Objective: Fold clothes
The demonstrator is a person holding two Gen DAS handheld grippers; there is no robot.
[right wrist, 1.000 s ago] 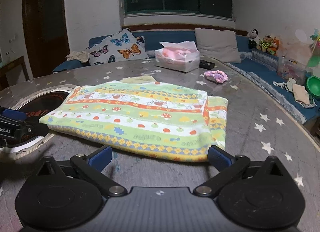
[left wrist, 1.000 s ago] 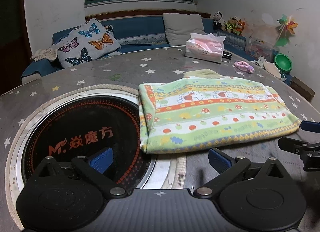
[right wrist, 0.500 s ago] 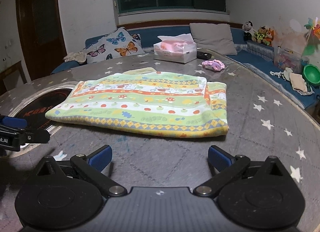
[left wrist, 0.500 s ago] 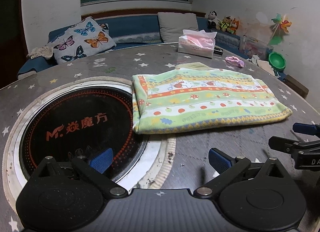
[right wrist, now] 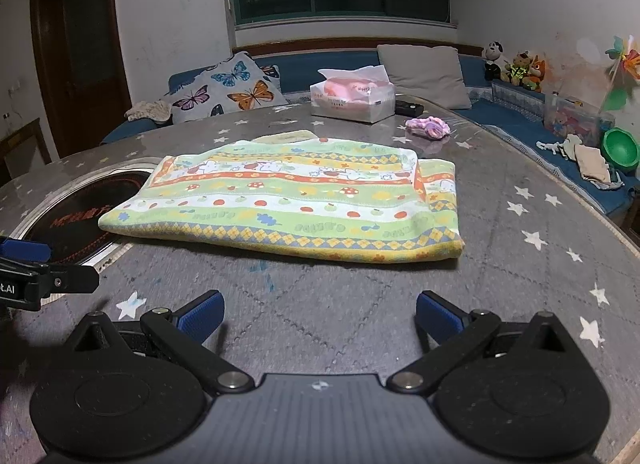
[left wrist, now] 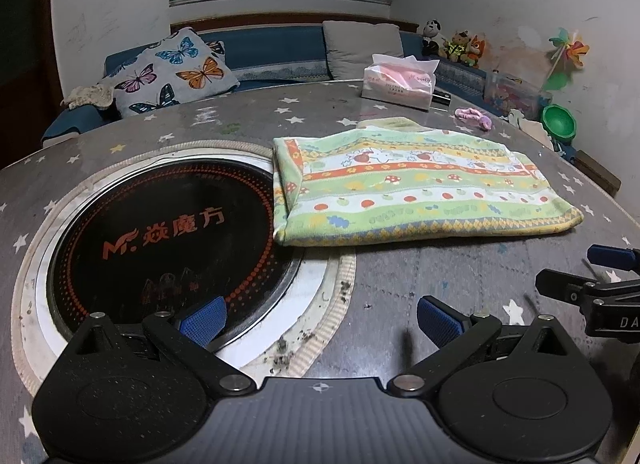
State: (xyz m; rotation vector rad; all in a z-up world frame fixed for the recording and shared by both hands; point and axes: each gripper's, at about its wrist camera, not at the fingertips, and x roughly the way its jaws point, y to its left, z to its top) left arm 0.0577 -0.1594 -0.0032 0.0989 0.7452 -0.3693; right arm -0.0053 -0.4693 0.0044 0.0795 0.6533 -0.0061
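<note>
A folded green, white and orange patterned cloth lies flat on the round star-printed table; it also shows in the right wrist view. My left gripper is open and empty, held near the table's front edge, short of the cloth's left end. My right gripper is open and empty, held short of the cloth's near edge. Each gripper's tip shows at the edge of the other's view.
A black round cooktop is set into the table beside the cloth's left end. A tissue box and a small pink item lie at the table's far side. A sofa with cushions runs behind.
Both grippers have pulled back from the cloth toward the table's near edge, both still open. The cloth has not moved.
</note>
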